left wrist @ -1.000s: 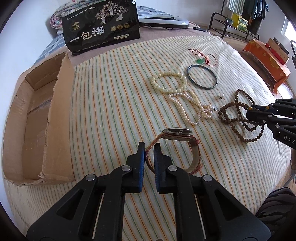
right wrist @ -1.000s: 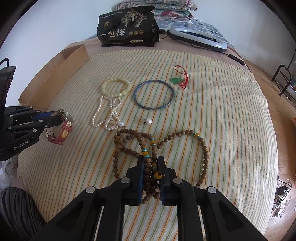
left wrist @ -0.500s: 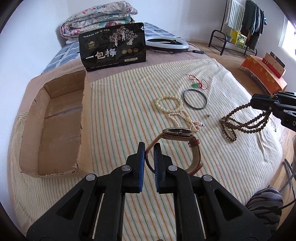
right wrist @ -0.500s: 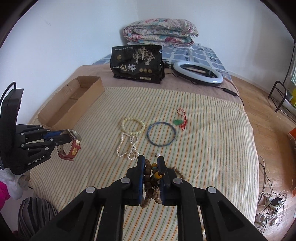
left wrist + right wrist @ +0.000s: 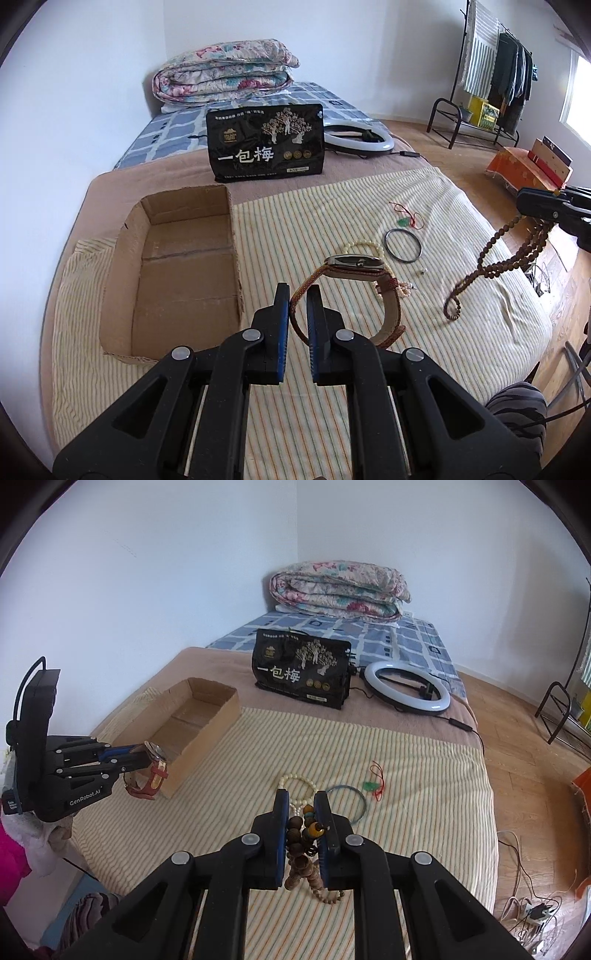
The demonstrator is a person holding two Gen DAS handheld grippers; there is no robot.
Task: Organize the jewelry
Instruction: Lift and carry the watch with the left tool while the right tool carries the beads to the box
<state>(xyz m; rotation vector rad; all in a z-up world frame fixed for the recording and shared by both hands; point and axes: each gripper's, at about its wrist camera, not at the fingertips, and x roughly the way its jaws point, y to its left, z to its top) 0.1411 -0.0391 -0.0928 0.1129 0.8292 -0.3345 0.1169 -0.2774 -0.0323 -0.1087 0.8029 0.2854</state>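
My left gripper (image 5: 294,293) is shut on the brown strap of a wristwatch (image 5: 354,264) and holds it high above the striped bedcover, right of the open cardboard box (image 5: 184,266). It also shows in the right wrist view (image 5: 142,755) with the watch (image 5: 155,764). My right gripper (image 5: 301,805) is shut on a long brown bead necklace (image 5: 301,840), which hangs down in the left wrist view (image 5: 506,258). A white bead bracelet (image 5: 297,781), a dark bangle (image 5: 402,245) and a green pendant on red cord (image 5: 373,784) lie on the cover.
A black snack bag (image 5: 266,144) stands behind the box (image 5: 195,720). A ring light (image 5: 406,692) and a folded quilt (image 5: 225,74) lie further back. A small pearl (image 5: 422,272) lies by the bangle. Wooden floor with a clothes rack (image 5: 491,74) is to the right.
Both grippers have risen well above the bed, the left with the watch, the right lifting the bead necklace off the cover. The views now take in the whole bed.
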